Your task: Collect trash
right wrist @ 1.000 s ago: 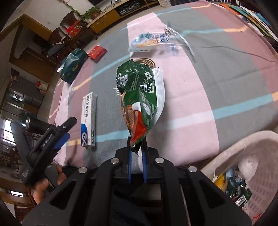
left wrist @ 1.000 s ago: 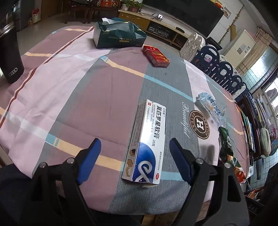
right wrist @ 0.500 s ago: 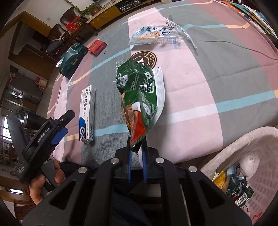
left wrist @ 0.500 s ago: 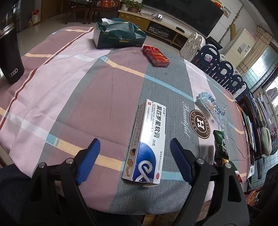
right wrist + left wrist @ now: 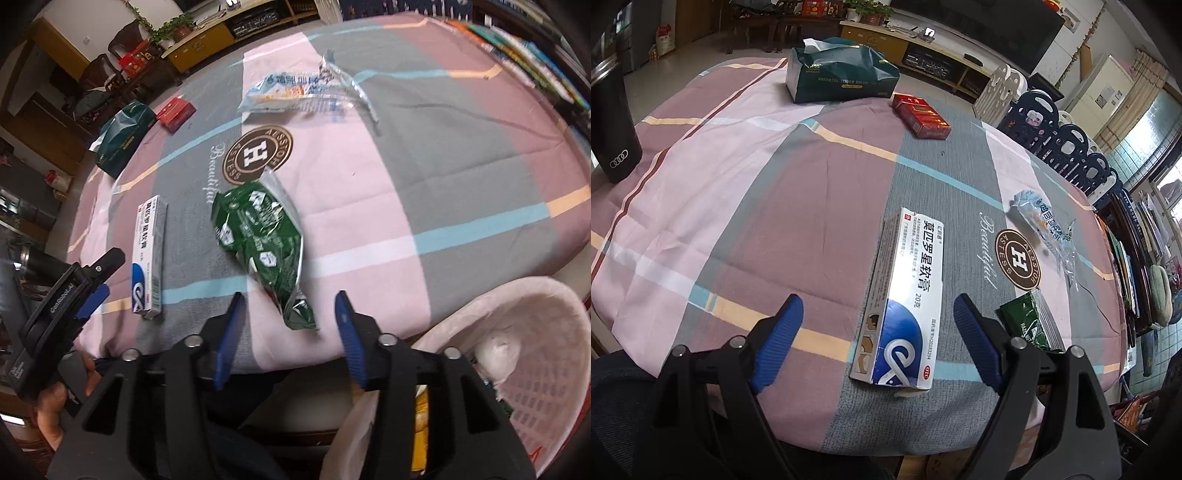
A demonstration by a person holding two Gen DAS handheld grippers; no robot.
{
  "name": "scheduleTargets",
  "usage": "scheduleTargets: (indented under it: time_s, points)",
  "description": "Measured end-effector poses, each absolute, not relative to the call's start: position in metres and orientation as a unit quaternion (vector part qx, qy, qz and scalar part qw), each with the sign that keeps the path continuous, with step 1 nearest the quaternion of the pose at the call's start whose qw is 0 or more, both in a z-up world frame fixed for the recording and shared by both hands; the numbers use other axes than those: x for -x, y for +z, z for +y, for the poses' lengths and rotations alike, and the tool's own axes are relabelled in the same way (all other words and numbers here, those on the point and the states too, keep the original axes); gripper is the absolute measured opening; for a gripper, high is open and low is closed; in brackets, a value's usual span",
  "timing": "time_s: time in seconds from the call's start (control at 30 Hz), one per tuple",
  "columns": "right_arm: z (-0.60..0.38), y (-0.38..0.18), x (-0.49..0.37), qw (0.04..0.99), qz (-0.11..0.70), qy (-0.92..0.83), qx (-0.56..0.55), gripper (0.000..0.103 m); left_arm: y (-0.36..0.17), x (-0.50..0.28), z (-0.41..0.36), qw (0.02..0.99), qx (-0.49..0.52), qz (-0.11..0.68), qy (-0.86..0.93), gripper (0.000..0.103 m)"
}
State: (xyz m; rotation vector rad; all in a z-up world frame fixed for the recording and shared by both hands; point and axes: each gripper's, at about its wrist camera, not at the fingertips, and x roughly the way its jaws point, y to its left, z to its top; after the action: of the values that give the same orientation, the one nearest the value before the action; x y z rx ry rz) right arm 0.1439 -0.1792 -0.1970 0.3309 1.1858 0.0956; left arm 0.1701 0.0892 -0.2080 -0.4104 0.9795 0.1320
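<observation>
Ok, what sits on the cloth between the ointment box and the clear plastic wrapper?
In the right wrist view, the round brown H logo printed on the tablecloth lies between the ointment box and the clear plastic wrapper; no loose item.

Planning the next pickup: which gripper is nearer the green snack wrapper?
Right. The right gripper is open with the green snack wrapper just ahead of its fingertips. The left gripper straddles the ointment box, wrapper off to its right.

My left gripper (image 5: 877, 319) hangs wide open over the table's near edge, its blue pads flanking the ointment box (image 5: 903, 308). A green wrapper (image 5: 1027, 319) lies just right of it.
</observation>
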Motion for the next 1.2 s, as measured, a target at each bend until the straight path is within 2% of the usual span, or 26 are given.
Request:
scheduleTargets:
  time_s: [0.1, 0.17, 0.6, 0.63, 0.73, 0.8, 0.87, 1.2]
  points:
    - [-0.176, -0.190, -0.144, 0.829, 0.541, 0.037, -0.134, 0.069, -0.208, -0.170, 0.089, 0.860, 0.196, 0.467, 0.063, 0.084]
    - [-0.173, -0.189, -0.146, 0.833, 0.538, 0.039, -0.124, 0.071, -0.208, -0.170, 0.089, 0.860, 0.196, 0.467, 0.063, 0.084]
    - [-0.133, -0.199, -0.167, 0.841, 0.540, 0.035, -0.017, 0.071, -0.209, -0.171, 0.087, 0.860, 0.191, 0.469, 0.060, 0.084]
    - [-0.131, -0.200, -0.167, 0.841, 0.540, 0.035, -0.014, 0.068, -0.209, -0.171, 0.087, 0.860, 0.191, 0.470, 0.060, 0.084]
    - [-0.126, -0.205, -0.167, 0.837, 0.546, 0.038, -0.008, 0.046, -0.210, -0.172, 0.086, 0.860, 0.188, 0.471, 0.059, 0.084]
    - [-0.128, -0.210, -0.168, 0.830, 0.555, 0.045, -0.019, 0.027, -0.210, -0.173, 0.085, 0.860, 0.185, 0.472, 0.056, 0.084]
    - [-0.130, -0.212, -0.167, 0.827, 0.559, 0.048, -0.031, 0.019, -0.210, -0.174, 0.083, 0.860, 0.182, 0.474, 0.051, 0.085]
    - [-0.136, -0.213, -0.162, 0.823, 0.563, 0.047, -0.053, 0.018, -0.226, -0.189, 0.065, 0.839, 0.169, 0.517, 0.000, 0.088]
